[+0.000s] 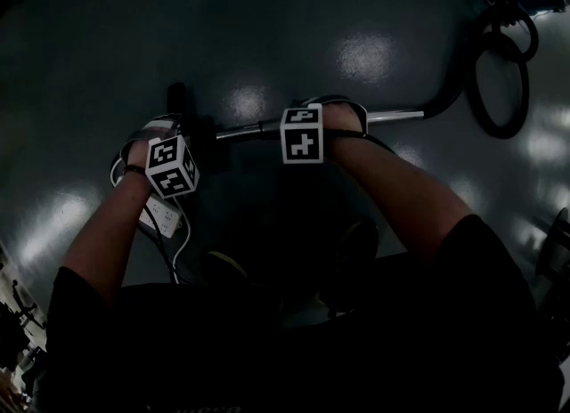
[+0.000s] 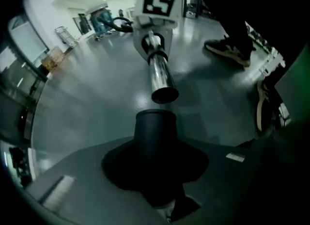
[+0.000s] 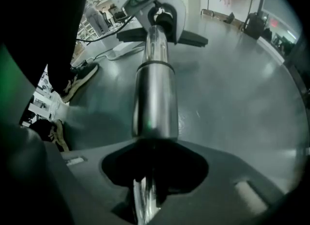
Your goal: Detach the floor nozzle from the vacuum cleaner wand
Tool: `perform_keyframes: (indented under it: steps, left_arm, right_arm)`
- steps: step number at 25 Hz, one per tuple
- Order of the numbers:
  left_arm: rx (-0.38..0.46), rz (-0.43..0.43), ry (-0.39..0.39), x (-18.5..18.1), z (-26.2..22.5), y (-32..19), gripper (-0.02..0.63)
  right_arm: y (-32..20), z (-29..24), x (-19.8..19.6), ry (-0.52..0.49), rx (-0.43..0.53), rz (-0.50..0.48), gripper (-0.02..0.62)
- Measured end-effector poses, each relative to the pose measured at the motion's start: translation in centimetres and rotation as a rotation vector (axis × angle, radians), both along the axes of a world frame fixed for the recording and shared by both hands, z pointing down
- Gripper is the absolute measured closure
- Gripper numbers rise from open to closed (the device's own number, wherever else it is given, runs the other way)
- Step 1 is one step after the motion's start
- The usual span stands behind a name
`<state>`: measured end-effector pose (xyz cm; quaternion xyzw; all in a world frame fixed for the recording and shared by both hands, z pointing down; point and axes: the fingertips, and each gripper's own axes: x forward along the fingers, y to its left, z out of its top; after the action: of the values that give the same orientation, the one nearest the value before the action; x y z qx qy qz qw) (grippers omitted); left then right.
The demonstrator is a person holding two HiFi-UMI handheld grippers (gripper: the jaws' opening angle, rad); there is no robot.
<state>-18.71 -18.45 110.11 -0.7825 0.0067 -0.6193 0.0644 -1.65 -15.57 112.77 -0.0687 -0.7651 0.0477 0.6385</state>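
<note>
My left gripper (image 2: 156, 175) is shut on the black neck (image 2: 156, 132) of the floor nozzle, which stands up between its jaws. The chrome wand (image 2: 160, 76) ends in an open mouth just beyond the neck, with a small gap between the two. My right gripper (image 3: 151, 180) is shut on the wand (image 3: 154, 98), which runs away from it towards the left gripper and the flat black nozzle head (image 3: 191, 37). In the dim head view both marker cubes sit side by side over the wand (image 1: 392, 118), the left cube (image 1: 171, 166) lower than the right cube (image 1: 301, 133).
A black hose (image 1: 499, 73) loops on the floor at the far right, joined to the wand. A white power strip (image 1: 160, 215) with its cable lies by my left forearm. The person's shoes (image 2: 227, 49) stand close to the wand on the grey floor.
</note>
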Motion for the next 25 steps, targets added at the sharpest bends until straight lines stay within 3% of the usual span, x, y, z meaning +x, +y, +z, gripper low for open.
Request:
perform_keyframes:
  steps: [3,5,11,18,19,20,21,23,25]
  left_arm:
    - [0.022,0.140,-0.136,-0.3,3.5,2.2,0.479]
    - [0.039,0.182,-0.172,0.0,4.5,2.7,0.479]
    - [0.043,0.177,-0.214,-0.1,6.1,3.6,0.468]
    - [0.027,0.170,-0.192,-0.3,6.3,3.7,0.477]
    - [0.018,0.161,-0.186,-0.3,6.4,3.5,0.472]
    - [0.011,0.153,-0.180,-0.2,6.6,3.3,0.468]
    - [0.002,0.150,-0.173,-0.1,6.6,3.2,0.454]
    - [-0.032,0.148,-0.160,0.2,6.6,3.4,0.439]
    - [-0.088,0.130,-0.151,0.5,6.3,4.3,0.339]
  right_arm:
    - [1.1,1.4,-0.3,-0.001,0.039,-0.015,0.477]
    - [1.6,2.2,0.1,-0.002,0.061,-0.026,0.479]
    - [2.3,3.1,0.8,-0.037,0.081,-0.017,0.472]
    - [2.4,3.1,0.7,-0.050,0.099,-0.009,0.469]
    - [2.4,3.1,0.6,-0.061,0.090,-0.005,0.458]
    - [2.4,3.2,0.6,-0.072,0.079,-0.001,0.358]
    - [2.4,3.2,0.6,-0.081,0.067,0.006,0.309]
    - [2.5,3.1,0.6,-0.094,0.045,0.019,0.291]
    - [2.5,2.6,0.6,-0.112,0.029,0.023,0.291]
